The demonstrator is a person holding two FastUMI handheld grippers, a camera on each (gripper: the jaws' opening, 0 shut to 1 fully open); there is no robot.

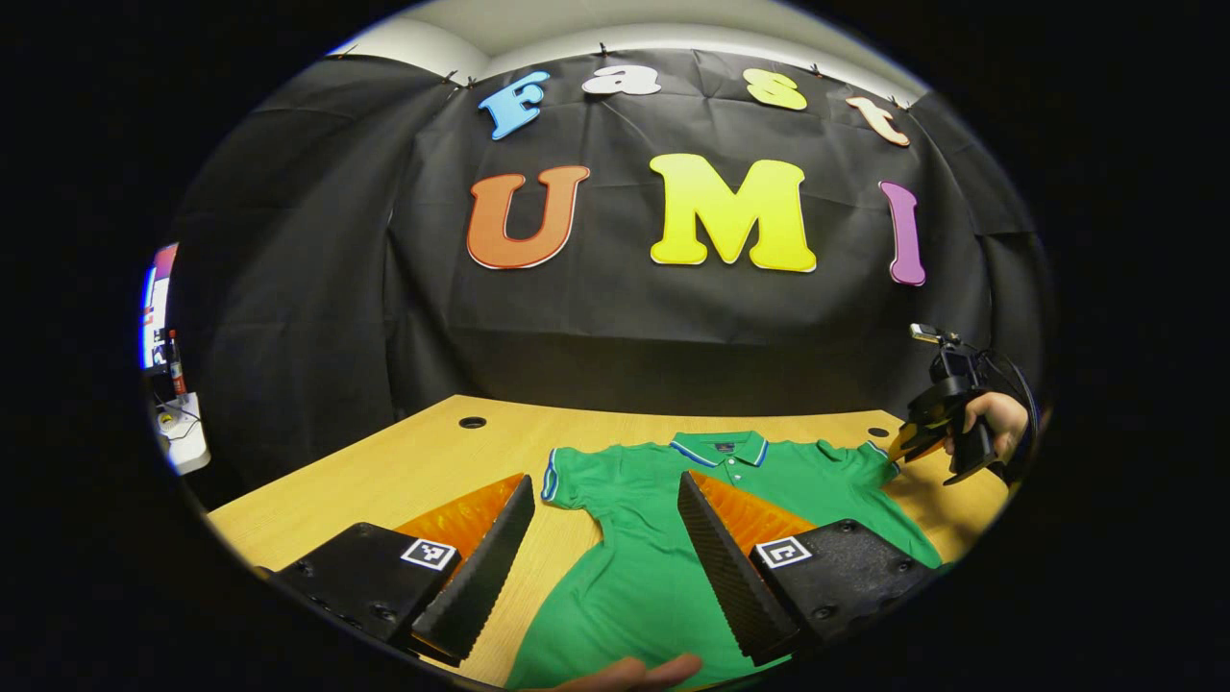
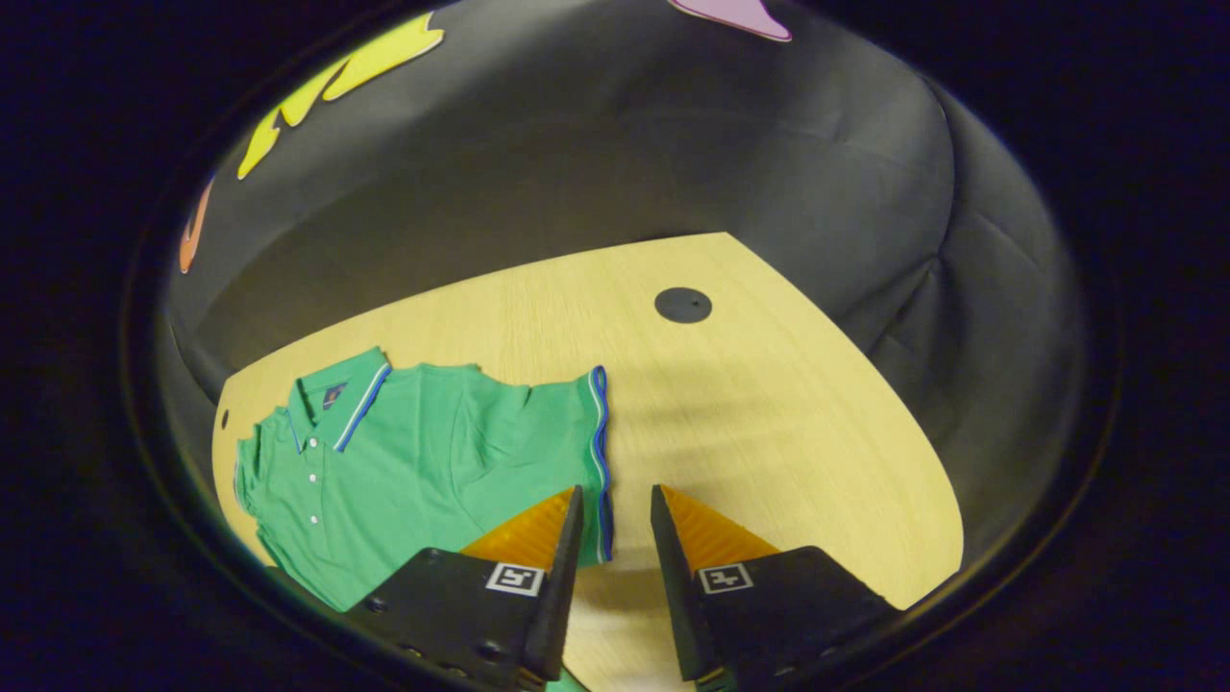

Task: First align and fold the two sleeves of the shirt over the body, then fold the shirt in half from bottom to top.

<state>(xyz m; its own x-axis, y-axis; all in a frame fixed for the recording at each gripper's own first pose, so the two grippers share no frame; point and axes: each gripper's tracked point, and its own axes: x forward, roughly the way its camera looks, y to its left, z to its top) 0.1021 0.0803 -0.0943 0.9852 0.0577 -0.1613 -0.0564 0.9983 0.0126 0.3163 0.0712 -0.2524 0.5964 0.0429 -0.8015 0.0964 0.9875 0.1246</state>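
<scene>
A green polo shirt [image 1: 644, 538] with blue-trimmed collar and sleeve hems lies flat and face up on the wooden table [image 1: 404, 471], collar at the far side. My left gripper [image 1: 605, 481] is open wide above the shirt's left side, one finger beside the left sleeve [image 1: 567, 476] and the other over the chest. In the right gripper view, my right gripper [image 2: 615, 495] is open at the blue hem of the other sleeve [image 2: 553, 423], which runs into the gap between the fingers. The left gripper view shows that gripper [image 1: 937, 418] in a hand by the sleeve [image 1: 860, 459].
Round cable holes [image 1: 472, 422] [image 2: 683, 305] sit in the table near its far edge. Black cloth walls close the back and sides. A screen [image 1: 157, 303] and a power strip [image 1: 183, 437] stand off the table's left. A fingertip [image 1: 634, 673] shows at the bottom edge.
</scene>
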